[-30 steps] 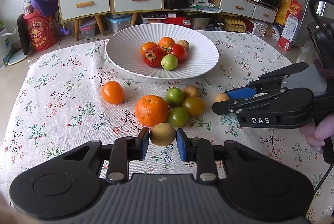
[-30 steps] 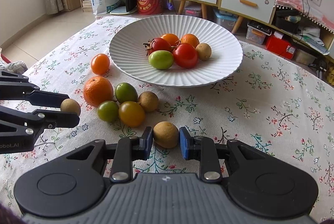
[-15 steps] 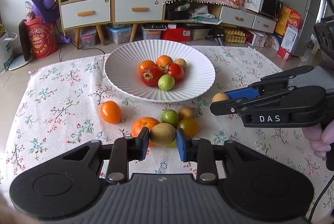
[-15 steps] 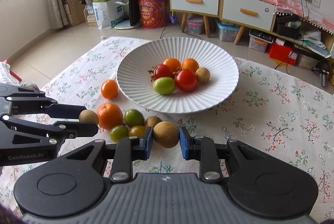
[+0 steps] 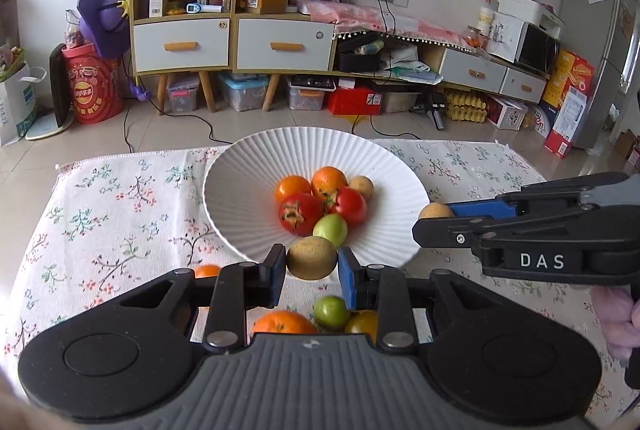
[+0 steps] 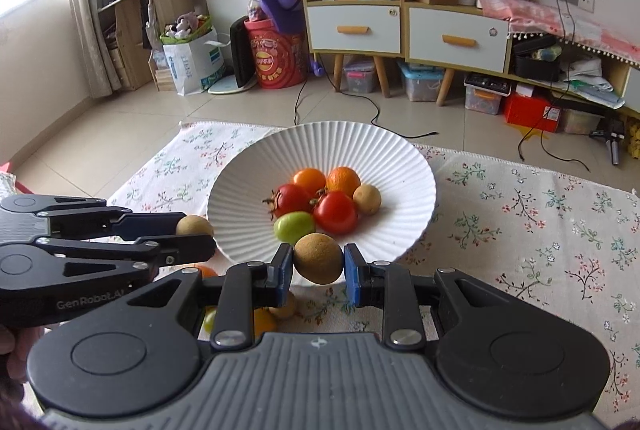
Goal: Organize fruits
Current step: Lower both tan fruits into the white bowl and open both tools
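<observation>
A brown fruit [image 5: 312,258] is gripped in the left fingers [image 5: 273,272], another [image 6: 319,258] in the right fingers [image 6: 283,274]; the plate [image 5: 240,189] lies just ahead of and below both

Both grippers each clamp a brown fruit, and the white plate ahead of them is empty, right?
Not empty. The white plate holds six fruits, including a red tomato; the right wrist view shows it. Left gripper and right gripper do each clamp a brown fruit.
</observation>
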Tool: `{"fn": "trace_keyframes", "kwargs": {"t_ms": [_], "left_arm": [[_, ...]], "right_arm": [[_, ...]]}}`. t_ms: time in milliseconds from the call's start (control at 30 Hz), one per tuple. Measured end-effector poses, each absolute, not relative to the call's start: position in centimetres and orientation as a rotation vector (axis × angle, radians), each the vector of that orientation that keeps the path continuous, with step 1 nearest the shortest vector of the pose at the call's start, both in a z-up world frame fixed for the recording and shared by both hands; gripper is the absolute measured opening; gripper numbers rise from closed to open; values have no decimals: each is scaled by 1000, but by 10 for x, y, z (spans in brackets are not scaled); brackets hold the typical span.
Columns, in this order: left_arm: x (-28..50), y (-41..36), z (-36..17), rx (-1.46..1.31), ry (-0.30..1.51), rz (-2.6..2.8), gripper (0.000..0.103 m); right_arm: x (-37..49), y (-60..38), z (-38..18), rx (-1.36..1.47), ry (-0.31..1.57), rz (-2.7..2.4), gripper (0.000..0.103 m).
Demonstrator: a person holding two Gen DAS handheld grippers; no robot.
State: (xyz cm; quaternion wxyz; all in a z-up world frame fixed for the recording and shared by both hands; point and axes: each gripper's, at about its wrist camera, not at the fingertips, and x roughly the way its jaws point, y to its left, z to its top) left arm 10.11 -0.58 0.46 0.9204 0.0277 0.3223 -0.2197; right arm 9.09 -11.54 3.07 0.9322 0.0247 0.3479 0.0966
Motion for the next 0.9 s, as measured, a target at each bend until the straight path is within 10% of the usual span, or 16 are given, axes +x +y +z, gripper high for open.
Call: {"fn": "trace_keyframes", "kwargs": {"t_ms": [900], "left_arm": [[131,-31,-20,165,678,-427,21]], "right_arm": [[116,-111,4,-5,764,162,25]]}}
